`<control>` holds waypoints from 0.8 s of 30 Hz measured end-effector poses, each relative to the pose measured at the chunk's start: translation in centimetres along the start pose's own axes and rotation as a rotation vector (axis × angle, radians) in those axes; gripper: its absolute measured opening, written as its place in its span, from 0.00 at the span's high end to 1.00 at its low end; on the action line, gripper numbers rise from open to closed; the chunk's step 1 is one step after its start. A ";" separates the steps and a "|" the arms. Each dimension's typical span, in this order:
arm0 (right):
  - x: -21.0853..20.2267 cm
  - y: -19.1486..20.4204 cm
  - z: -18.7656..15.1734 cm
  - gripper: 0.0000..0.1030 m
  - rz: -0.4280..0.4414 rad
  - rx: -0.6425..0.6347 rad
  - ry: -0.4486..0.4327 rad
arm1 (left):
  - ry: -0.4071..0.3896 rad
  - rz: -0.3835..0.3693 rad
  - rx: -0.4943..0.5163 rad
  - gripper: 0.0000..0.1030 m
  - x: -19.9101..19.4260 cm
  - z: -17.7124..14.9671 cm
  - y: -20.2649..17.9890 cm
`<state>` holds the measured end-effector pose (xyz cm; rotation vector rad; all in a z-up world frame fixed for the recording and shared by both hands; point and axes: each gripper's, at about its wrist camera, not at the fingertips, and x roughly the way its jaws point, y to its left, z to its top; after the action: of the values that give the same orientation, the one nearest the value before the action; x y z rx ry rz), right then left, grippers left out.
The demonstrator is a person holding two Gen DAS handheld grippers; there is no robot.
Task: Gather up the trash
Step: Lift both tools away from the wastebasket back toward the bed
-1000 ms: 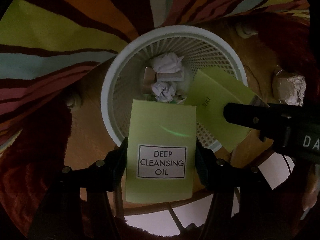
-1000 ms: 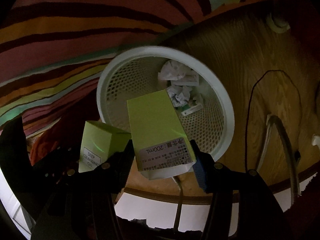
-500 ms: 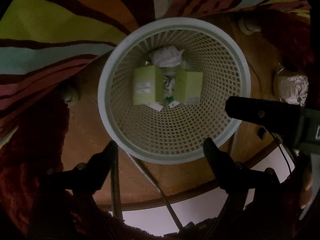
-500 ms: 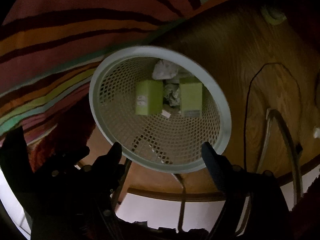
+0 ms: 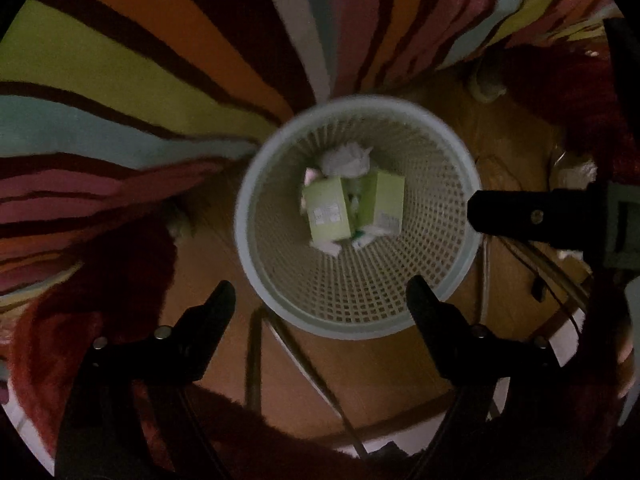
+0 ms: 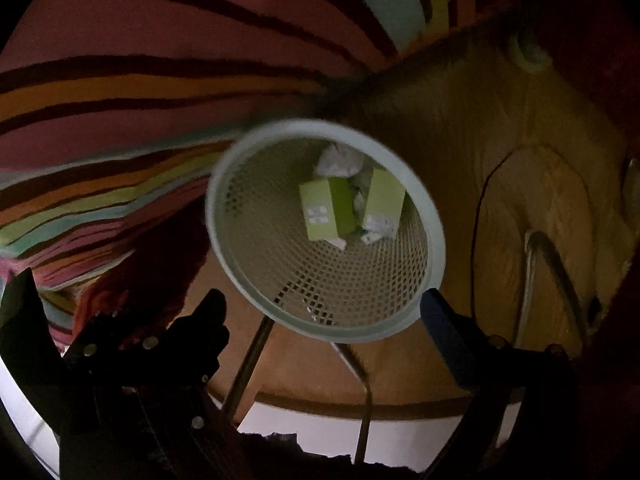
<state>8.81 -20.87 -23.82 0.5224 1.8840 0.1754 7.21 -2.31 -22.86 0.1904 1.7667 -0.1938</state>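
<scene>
Both drops look done: two pale green cardboard boxes [image 5: 327, 213] lie among crumpled white paper in the white mesh plastic wastebasket [image 5: 256, 184]. Left gripper [image 5: 320, 304] and right gripper [image 6: 324, 312] hover above, fingers apart, empty. Next, I'd judge, hunt more floor litter.

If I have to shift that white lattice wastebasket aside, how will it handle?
The white lattice plastic wastebasket probably slides easily on the wood floor. It looks light: open mesh walls, holding only two green cartons and crumpled paper. Pushed at the rim, it may tip.
</scene>
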 end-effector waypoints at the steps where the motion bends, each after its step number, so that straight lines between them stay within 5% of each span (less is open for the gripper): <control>1: -1.2 0.3 -0.3 0.09 0.001 -0.029 -0.031 | -0.031 -0.001 0.001 0.17 -1.0 -0.3 -0.2; 7: -9.6 2.5 -3.0 0.09 -0.032 -0.197 -0.319 | -0.338 0.021 -0.046 0.17 -9.2 -3.7 0.3; 15: -19.5 6.0 -4.1 0.09 -0.127 -0.350 -0.727 | -0.625 0.055 -0.091 0.18 -16.8 -5.2 1.0; 19: -21.9 7.7 -2.9 0.09 -0.098 -0.405 -0.817 | -0.751 0.015 -0.103 0.18 -20.3 -4.0 2.1; 24: -24.9 10.1 -0.5 0.09 -0.042 -0.433 -0.891 | -0.824 0.050 -0.097 0.18 -22.9 -0.9 3.1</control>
<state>18.13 -22.63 1.35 0.1981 0.9454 0.2618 11.67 0.46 -0.34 0.0652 0.9475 -0.1228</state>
